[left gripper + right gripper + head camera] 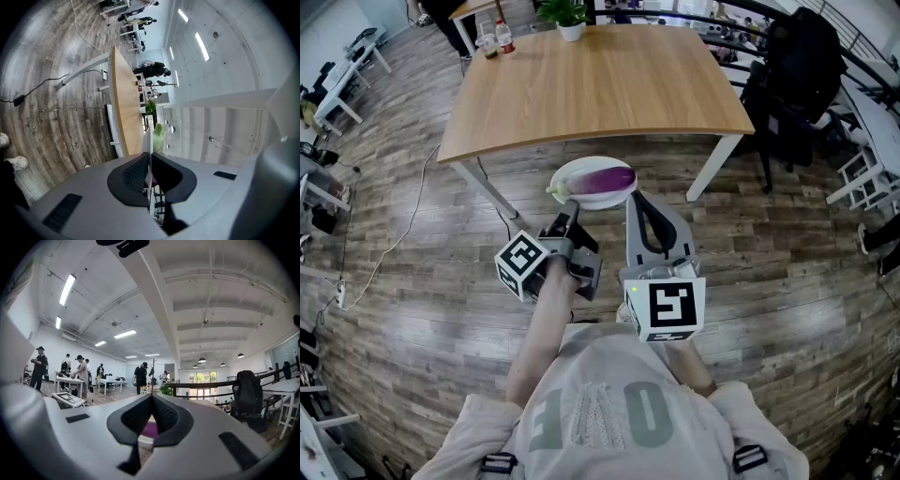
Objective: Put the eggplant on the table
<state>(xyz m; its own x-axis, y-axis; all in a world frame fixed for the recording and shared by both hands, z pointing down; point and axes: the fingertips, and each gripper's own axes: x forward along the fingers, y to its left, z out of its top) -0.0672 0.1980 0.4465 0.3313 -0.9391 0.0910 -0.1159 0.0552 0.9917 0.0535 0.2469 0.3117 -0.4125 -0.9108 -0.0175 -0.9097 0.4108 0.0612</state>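
Observation:
A purple eggplant [607, 178] with a green stem lies on a white plate [573, 172]. The plate hangs over the wooden floor, just in front of the wooden table [600, 84]. My left gripper [569, 208] is shut on the plate's near-left rim. In the left gripper view the rim [147, 140] runs edge-on between the closed jaws of the left gripper [149, 154], with the green stem [159, 133] beyond. My right gripper [631, 197] reaches to the plate's right rim. Its tips [151, 397] meet, and the eggplant [150, 430] shows below them.
On the table's far edge stand a potted plant [567, 14] and bottles [497, 37]. White table legs [487, 187] come down on both sides of the plate. A black chair with a bag [797, 84] stands to the right. People [40, 366] stand at desks far off.

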